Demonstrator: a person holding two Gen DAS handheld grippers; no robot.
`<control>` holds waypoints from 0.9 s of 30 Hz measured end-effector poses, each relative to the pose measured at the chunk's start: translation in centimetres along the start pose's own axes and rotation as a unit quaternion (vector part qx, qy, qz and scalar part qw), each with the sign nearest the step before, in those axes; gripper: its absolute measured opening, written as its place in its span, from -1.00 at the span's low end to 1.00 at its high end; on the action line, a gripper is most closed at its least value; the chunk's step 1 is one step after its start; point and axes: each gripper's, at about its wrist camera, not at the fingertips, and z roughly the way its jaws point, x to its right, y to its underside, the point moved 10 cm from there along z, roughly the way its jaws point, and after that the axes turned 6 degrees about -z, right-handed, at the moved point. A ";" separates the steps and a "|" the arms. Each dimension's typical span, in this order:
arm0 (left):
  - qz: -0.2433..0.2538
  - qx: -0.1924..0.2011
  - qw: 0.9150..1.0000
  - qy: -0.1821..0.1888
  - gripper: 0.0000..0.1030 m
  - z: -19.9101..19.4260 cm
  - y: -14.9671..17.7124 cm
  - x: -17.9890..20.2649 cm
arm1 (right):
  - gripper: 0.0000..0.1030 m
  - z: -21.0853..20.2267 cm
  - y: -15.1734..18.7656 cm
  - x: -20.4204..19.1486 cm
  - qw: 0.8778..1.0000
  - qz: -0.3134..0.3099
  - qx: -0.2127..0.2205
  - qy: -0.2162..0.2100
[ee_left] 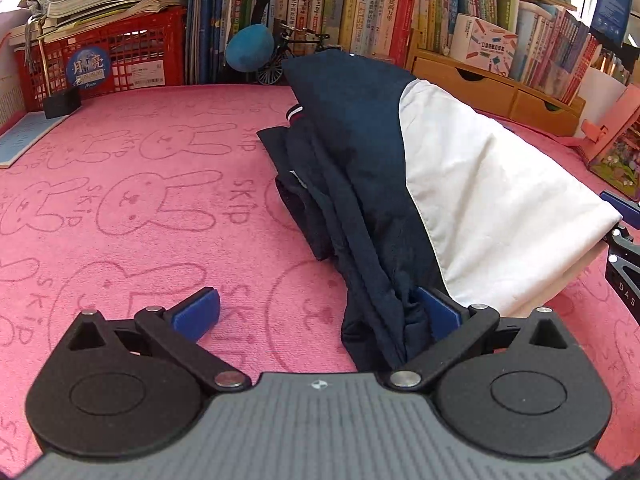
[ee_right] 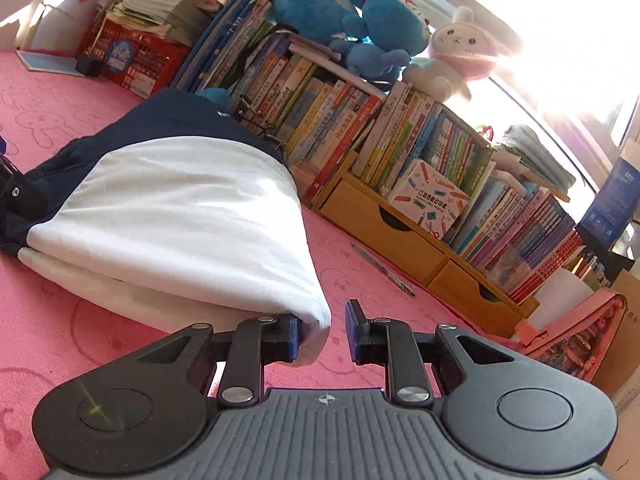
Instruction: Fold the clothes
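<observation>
A navy and white garment (ee_left: 400,168) lies folded over on the pink rabbit-print mat (ee_left: 140,200). My left gripper (ee_left: 316,314) stands wide open at its near navy end. Bunched navy cloth rests against the right pad (ee_left: 436,316), while the left pad (ee_left: 196,312) is bare over the mat. In the right wrist view the white end of the garment (ee_right: 180,216) reaches my right gripper (ee_right: 322,336). Its corner sits between the narrowly parted jaws and touches the left pad (ee_right: 294,340). A gap shows before the right pad (ee_right: 354,332). My right gripper also shows at the left wrist view's right edge (ee_left: 622,240).
Rows of books (ee_right: 400,140) and a wooden drawer unit (ee_right: 400,232) line the mat's far side, with a red crate (ee_left: 112,60) at the left. A pen (ee_right: 384,268) lies on the mat by the drawers. Plush toys (ee_right: 360,12) sit on the books.
</observation>
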 end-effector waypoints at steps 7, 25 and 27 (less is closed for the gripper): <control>0.040 0.009 0.999 0.001 1.00 -1.2 2.2 1.5 | -0.51 -5.7 6.2 0.6 0.982 0.056 -0.066 -0.168; 0.042 0.022 0.999 0.004 1.00 -2.1 2.7 0.6 | -0.48 7.5 -7.3 -7.3 0.964 0.108 -0.019 -0.241; 0.020 0.018 1.000 0.009 1.00 -3.0 2.5 0.1 | -0.56 7.1 -7.1 -7.5 0.960 0.110 -0.010 -0.258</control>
